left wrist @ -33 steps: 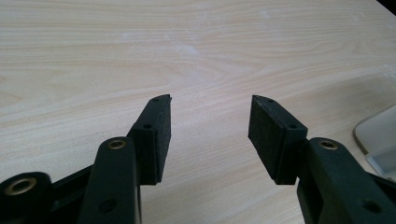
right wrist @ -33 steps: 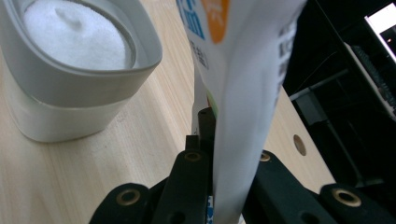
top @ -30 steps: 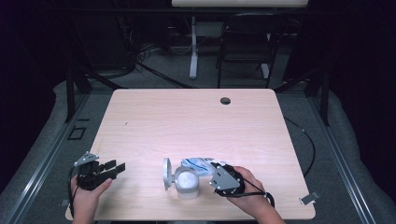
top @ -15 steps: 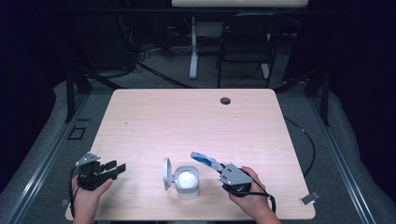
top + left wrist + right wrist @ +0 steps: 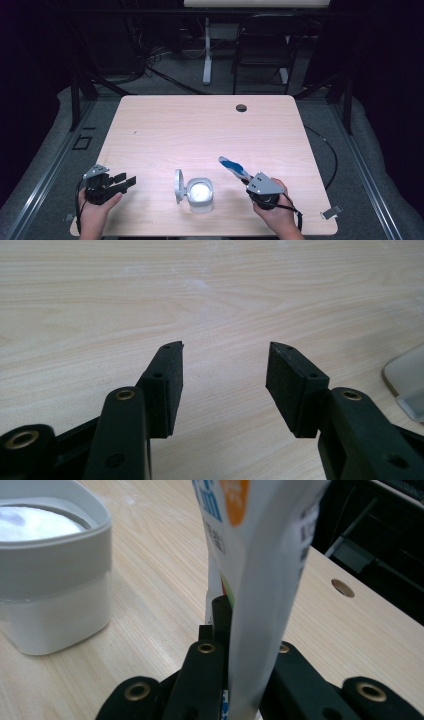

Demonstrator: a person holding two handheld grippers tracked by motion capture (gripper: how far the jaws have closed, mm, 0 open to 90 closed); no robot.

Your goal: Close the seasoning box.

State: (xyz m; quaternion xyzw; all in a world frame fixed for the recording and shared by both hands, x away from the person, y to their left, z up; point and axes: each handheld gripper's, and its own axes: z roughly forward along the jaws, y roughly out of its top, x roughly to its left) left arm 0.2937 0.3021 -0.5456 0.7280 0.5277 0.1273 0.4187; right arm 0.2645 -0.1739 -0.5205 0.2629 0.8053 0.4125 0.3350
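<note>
The right tongs [image 5: 243,176], clamped on a blue-and-white sachet [image 5: 233,167], have pulled right, away from the open white container [image 5: 200,194]; left tongs [image 5: 126,179] rest apart, empty, on the worktop [image 5: 200,130].

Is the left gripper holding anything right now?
No, the left gripper has its jaws spread apart with only bare table showing between them.

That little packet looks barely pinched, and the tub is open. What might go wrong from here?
1. The right tool grips the packet only near one end, so the long free part may sag or slip out.
2. The open white container sits close beside that tool; a careless swing might knock it over.
3. Its flipped-up lid faces the open left tool, which might bump it if moved in.
</note>
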